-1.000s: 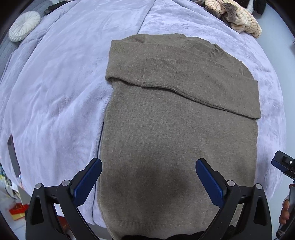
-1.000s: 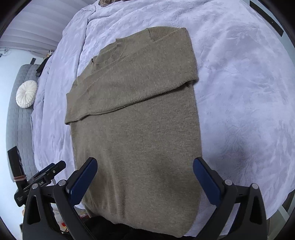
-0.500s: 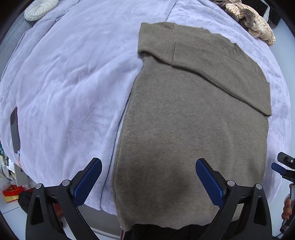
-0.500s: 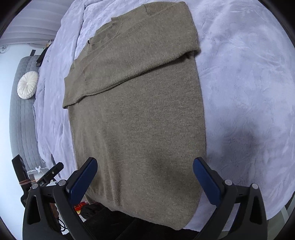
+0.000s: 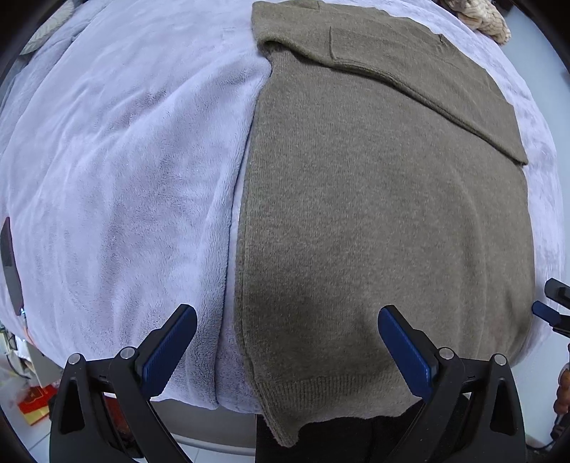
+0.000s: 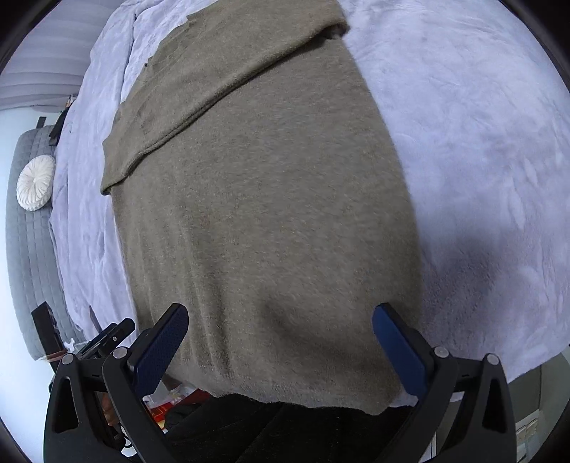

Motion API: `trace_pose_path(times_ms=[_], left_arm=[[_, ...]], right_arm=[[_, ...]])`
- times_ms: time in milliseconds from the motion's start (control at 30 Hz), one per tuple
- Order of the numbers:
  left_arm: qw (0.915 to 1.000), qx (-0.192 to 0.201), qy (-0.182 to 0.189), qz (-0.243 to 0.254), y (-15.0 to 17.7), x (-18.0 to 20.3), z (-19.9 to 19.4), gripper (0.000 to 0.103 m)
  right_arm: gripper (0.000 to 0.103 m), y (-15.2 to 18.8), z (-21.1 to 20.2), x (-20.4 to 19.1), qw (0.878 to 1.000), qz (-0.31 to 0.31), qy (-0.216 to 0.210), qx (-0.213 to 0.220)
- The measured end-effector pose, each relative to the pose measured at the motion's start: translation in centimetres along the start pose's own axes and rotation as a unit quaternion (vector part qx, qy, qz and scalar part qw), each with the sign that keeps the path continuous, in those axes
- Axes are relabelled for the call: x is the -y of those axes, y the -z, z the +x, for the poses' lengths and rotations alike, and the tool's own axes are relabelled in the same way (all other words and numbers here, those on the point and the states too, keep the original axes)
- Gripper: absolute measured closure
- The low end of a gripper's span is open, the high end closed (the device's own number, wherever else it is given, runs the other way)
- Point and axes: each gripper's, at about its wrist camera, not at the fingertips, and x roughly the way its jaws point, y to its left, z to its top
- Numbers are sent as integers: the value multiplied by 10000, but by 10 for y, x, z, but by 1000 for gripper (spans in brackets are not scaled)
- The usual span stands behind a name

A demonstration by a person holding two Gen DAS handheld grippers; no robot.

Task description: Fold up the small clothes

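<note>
An olive-brown knit sweater (image 5: 384,199) lies flat on a lilac fleece blanket (image 5: 124,160), sleeves folded across its chest at the far end. Its ribbed hem hangs over the bed's near edge. My left gripper (image 5: 286,350) is open and empty, hovering over the hem's left corner. My right gripper (image 6: 279,349) is open and empty over the hem's right part, above the same sweater (image 6: 263,192). The right gripper's tip shows at the left view's right edge (image 5: 550,310).
A cream knitted garment (image 5: 484,17) lies at the bed's far right corner. A round white cushion (image 6: 35,183) rests on a grey quilted sofa (image 6: 25,256) to the left. Clutter sits on the floor below the bed edge (image 5: 34,406).
Both grippers have moved down and closer to the sweater's hem at the near bed edge, the left one shifting towards the left corner. Both stay open.
</note>
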Motion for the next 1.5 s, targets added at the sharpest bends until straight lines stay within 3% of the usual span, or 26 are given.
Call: trace_pose_path(times_ms=[167,333,567,767,867,967,1033,1067,1100,1133,1300,1500], left_arm=[[9991,-122,400,115,14,-12,10,1],[9924,-637,1049,55,28,-29,34,1],[9826,-843,1627,296,49,-10,42,1],[9775,-905,1868,379,53,-6,39,2],[9762,-895,1959,249,52,-17,39,20],[9770,-982,1887,179,47,-22,41,44],[9760,-1002,1926,155,46,-31,42,60],[9743,-1021,2001,151,45,-35,42,75],[9718,-1033,2115,138,44,-39,42,87],[9688,-1034,2251,121,47,-42,39,92],[9559,-853,2811,9,43,-52,19,92],[9453,-127,3247,-286,8,-62,-32,92]], right_arm=[[0,9,-13,24,9991,273,184,277],[0,20,-17,52,9971,603,236,393],[0,46,21,51,9978,534,-355,-195],[0,61,29,39,9952,314,-877,-285],[1,63,28,48,9924,605,-1054,-170],[18,70,28,59,9896,916,-1106,-123],[46,75,30,63,9894,1029,-1008,-166],[56,78,31,65,9900,1067,-906,-195],[76,81,32,67,9901,1097,-849,-214],[86,83,33,68,9892,1139,-897,-209],[88,89,21,67,9748,1301,-1811,5],[88,59,-7,44,9464,1203,-2982,294]])
